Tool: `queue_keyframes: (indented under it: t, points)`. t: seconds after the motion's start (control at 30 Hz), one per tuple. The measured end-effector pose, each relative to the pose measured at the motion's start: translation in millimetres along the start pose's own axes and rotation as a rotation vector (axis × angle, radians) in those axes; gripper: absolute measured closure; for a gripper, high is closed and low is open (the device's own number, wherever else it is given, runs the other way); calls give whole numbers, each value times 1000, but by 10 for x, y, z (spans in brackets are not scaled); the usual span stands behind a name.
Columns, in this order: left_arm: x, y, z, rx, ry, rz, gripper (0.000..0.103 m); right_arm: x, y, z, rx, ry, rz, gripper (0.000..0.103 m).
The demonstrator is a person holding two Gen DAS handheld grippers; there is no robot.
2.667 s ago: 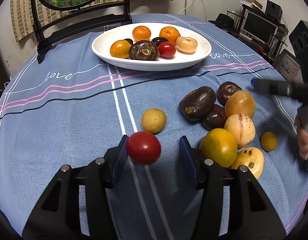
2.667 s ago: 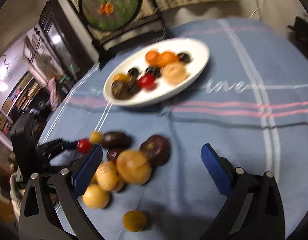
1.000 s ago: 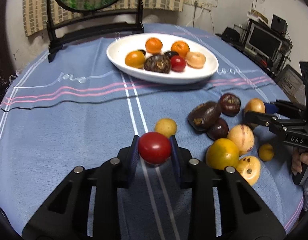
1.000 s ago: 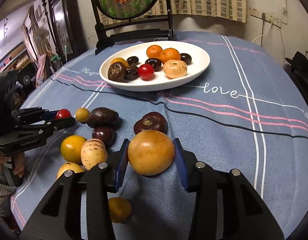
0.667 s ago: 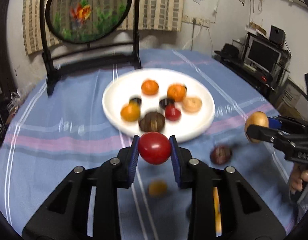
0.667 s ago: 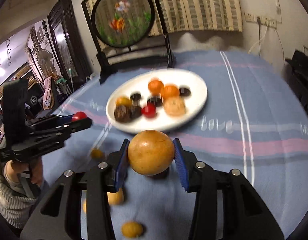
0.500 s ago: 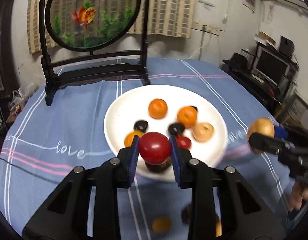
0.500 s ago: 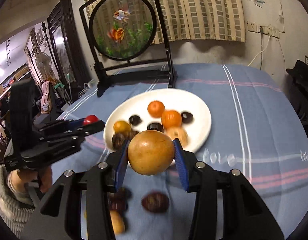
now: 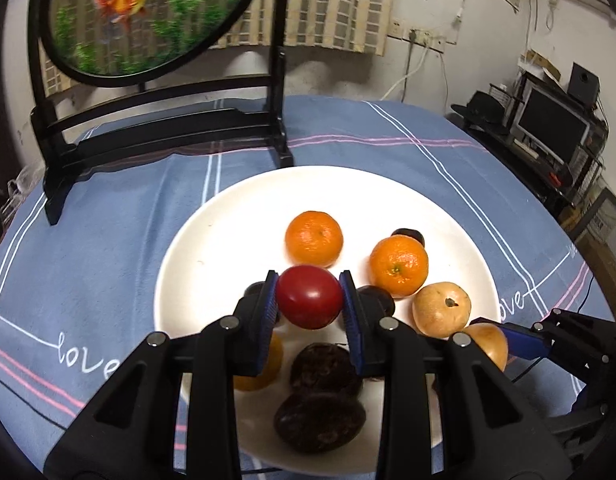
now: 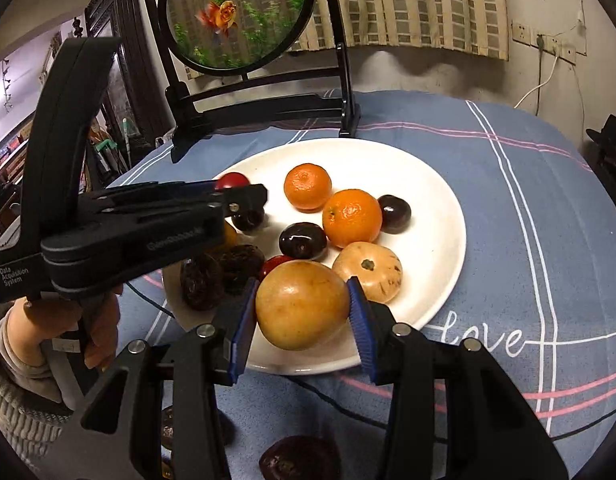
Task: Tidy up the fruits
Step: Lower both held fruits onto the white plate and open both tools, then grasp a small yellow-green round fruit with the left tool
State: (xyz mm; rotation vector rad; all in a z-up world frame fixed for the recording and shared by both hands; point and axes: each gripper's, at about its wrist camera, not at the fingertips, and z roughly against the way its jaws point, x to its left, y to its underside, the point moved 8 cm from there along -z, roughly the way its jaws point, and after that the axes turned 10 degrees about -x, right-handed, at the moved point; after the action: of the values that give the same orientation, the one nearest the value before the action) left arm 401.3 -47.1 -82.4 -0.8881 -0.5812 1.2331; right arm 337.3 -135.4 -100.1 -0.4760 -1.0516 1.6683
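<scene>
My left gripper (image 9: 309,298) is clamped narrowly on a red tomato (image 9: 309,296), held above the white plate (image 9: 212,240) near two mandarins (image 9: 313,238). My right gripper (image 10: 302,310) grasps a large tan fruit (image 10: 302,304), jaws wider, over the plate's near rim.

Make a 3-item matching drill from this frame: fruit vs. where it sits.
Column A:
1. round red tomato
2. large tan-orange round fruit
3. two bright orange mandarins

Column B:
a. resting on the white oval plate
b. clamped in the left claw
c. clamped in the right claw

Pairs: 1-b, 2-c, 3-a
</scene>
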Motion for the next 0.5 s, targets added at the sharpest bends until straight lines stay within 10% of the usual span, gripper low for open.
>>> queue_keyframes:
  t: [0.1,0.5]
  points:
    - [4,12,-16,-14,-25,-10,36,-43,20,-25,7,5,-14,34]
    - [12,19,495,-128,-149,-98,14,-154,-66,394,-86,-6,-90,34]
